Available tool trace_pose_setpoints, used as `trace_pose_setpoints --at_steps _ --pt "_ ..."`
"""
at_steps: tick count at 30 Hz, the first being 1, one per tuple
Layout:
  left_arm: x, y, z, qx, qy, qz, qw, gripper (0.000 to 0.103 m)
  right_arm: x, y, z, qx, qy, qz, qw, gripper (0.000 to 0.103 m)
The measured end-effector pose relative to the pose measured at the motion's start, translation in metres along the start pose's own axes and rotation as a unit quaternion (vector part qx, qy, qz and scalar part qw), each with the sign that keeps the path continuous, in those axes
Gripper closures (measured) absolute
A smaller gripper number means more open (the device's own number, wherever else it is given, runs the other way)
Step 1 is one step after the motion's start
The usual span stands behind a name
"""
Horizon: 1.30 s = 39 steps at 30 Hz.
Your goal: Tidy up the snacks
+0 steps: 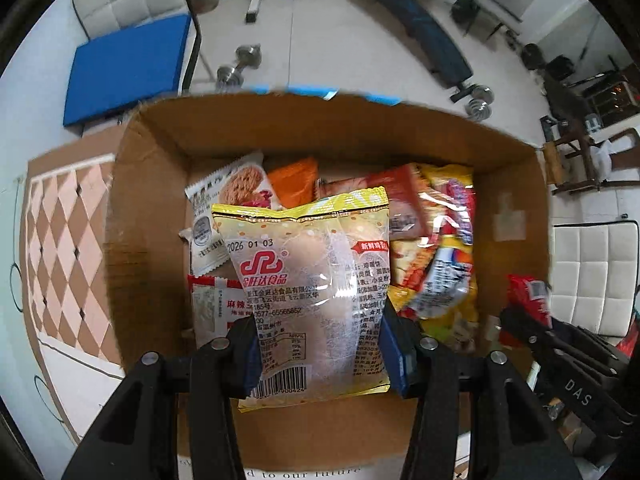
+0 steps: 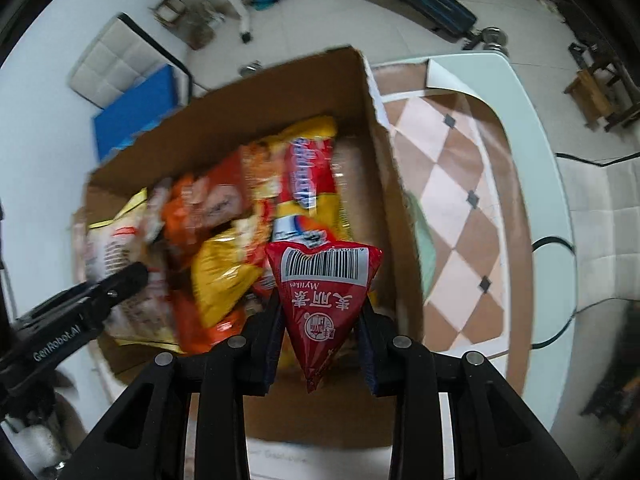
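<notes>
My left gripper point(image 1: 318, 344) is shut on a yellow-edged clear cake packet point(image 1: 308, 280) and holds it over the open cardboard box point(image 1: 132, 208). My right gripper point(image 2: 320, 340) is shut on a red triangular Mylikes packet point(image 2: 324, 296), held above the box's point(image 2: 384, 184) near right corner. The box holds several snack packets: orange, red and yellow ones point(image 2: 224, 240) and a white biscuit packet point(image 1: 232, 192). The left gripper also shows in the right wrist view point(image 2: 124, 280); the right gripper with its red packet shows in the left wrist view point(image 1: 524, 304).
The box stands on a white table with a brown-and-pink diamond pattern point(image 2: 460, 208). White padded chairs point(image 1: 588, 272) stand beside it. A blue mat point(image 1: 128, 68), dumbbells point(image 1: 240, 66) and a weight bench point(image 1: 424, 40) lie on the floor beyond.
</notes>
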State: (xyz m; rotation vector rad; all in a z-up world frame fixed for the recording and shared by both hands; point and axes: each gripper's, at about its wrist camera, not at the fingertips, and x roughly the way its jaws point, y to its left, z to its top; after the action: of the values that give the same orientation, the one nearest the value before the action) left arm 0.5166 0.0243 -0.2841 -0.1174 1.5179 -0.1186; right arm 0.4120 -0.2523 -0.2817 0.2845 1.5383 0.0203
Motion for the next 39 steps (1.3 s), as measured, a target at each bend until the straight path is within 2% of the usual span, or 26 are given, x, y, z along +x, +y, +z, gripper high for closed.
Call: trace_pose_setpoints --at_steps 1,2,3,4,5,6,7,17,27,32,39 --pt "0.007 0.001 0.002 -0.001 0.009 0.000 1.0000 0.053 0.005 0.000 0.003 0.002 0.005 -0.012 1.000 0.061" --pt "0.011 0.001 0.003 -0.002 0.017 0.005 0.9999 0.047 0.008 0.001 0.006 0.001 0.007 -0.025 1.000 0.044" --pt "0.016 0.001 0.003 0.001 0.024 0.005 0.9997 0.032 0.012 0.001 0.007 -0.001 0.005 -0.023 1.000 0.039" --pt "0.020 0.001 0.003 0.003 0.026 0.005 0.9996 0.023 0.011 0.005 0.008 -0.006 0.005 -0.020 1.000 0.030" --pt "0.020 0.001 0.002 0.004 0.022 0.004 0.9997 0.018 0.009 0.007 0.008 -0.010 0.005 -0.028 1.000 0.021" --pt "0.020 0.001 0.001 0.007 0.021 0.002 0.9997 0.014 0.008 0.012 0.008 -0.018 0.001 -0.030 0.999 0.020" --pt "0.020 0.001 0.000 0.006 0.020 0.004 0.9998 0.013 0.007 0.014 0.008 -0.023 0.000 -0.034 0.999 0.016" --pt "0.003 0.010 -0.016 0.001 -0.003 -0.007 1.0000 0.013 0.001 0.026 -0.003 -0.061 0.003 -0.059 0.996 0.010" --pt "-0.041 0.019 -0.055 -0.006 -0.061 0.002 0.9981 0.013 -0.012 0.027 -0.026 -0.070 -0.011 -0.059 0.996 0.007" --pt "-0.066 0.016 -0.070 -0.009 -0.102 0.018 0.9946 0.013 -0.031 0.025 -0.046 -0.071 -0.031 -0.054 0.996 0.007" --pt "-0.101 0.009 -0.112 -0.007 -0.153 0.037 0.9875 0.013 -0.070 0.023 -0.085 -0.078 -0.081 -0.061 0.992 0.007"
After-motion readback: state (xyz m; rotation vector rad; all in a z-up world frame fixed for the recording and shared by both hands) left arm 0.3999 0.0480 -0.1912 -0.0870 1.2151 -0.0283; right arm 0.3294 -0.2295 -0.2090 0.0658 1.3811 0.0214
